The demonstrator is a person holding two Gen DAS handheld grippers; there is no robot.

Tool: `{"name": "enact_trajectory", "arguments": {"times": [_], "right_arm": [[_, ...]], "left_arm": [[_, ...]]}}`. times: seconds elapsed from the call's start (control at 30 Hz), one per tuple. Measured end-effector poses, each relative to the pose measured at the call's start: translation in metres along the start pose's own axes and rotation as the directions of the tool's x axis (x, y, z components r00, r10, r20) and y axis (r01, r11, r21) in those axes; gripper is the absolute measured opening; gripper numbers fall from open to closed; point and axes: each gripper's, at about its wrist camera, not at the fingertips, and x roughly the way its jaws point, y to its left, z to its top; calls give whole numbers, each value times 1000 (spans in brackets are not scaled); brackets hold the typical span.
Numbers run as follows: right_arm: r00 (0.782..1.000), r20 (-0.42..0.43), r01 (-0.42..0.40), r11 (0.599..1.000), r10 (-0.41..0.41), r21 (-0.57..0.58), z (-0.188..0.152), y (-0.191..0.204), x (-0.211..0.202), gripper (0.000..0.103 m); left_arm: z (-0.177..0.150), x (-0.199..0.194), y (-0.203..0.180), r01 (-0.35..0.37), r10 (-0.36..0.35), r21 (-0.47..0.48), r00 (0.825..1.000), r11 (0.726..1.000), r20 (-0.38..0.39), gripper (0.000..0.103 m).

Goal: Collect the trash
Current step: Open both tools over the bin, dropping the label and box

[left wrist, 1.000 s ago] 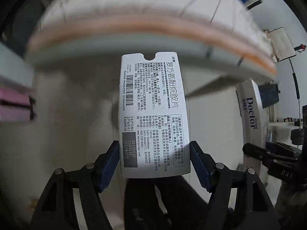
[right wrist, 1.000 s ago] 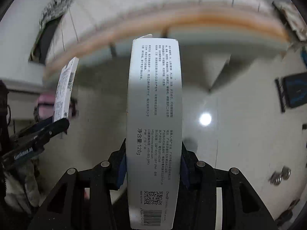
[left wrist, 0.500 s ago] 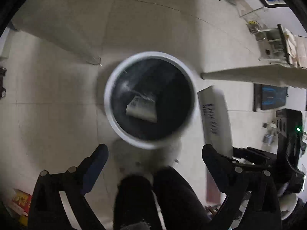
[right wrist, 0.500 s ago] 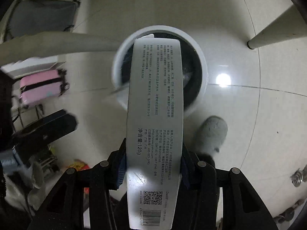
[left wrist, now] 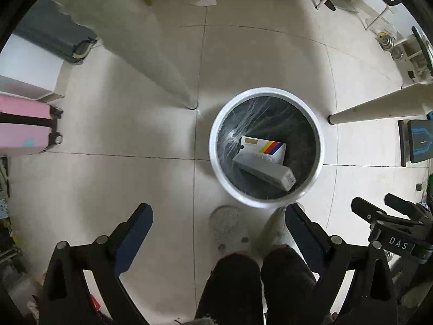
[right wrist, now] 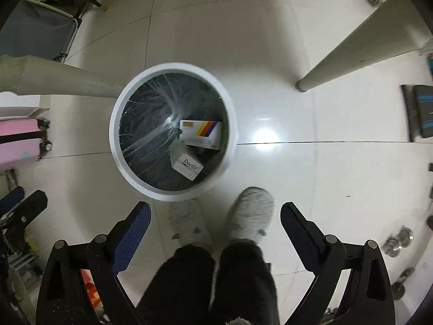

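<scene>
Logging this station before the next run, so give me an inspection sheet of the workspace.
Surface: pale glossy floor tiles, glare spot in the right wrist view.
Job's things: striped box and long Doctor box inside the white bin with its dark liner.
Clutter: paper scraps far off.
Grippers: left gripper and right gripper open, empty.
Cables: nothing seen.
Surroundings: pink suitcase, table legs, person's slippers.

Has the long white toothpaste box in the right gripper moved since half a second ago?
Yes. The right gripper is open and empty, and the toothpaste box now lies down inside the white bin, beside the striped box.
</scene>
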Motion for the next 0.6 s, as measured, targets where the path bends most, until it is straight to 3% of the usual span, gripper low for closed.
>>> {"name": "enact_trajectory", "arguments": {"times": [0.3, 0.6], "right_arm": [[995, 85, 51, 999, -50, -18, -34, 15, -127, 98], [990, 144, 4, 1000, -2, -13, -70, 33, -275, 98]], "left_arm": [[-22, -95, -4, 18, -17, -15, 999, 1000, 45, 100], [-46, -211, 2, 45, -47, 18, 993, 999, 109, 100]]}}
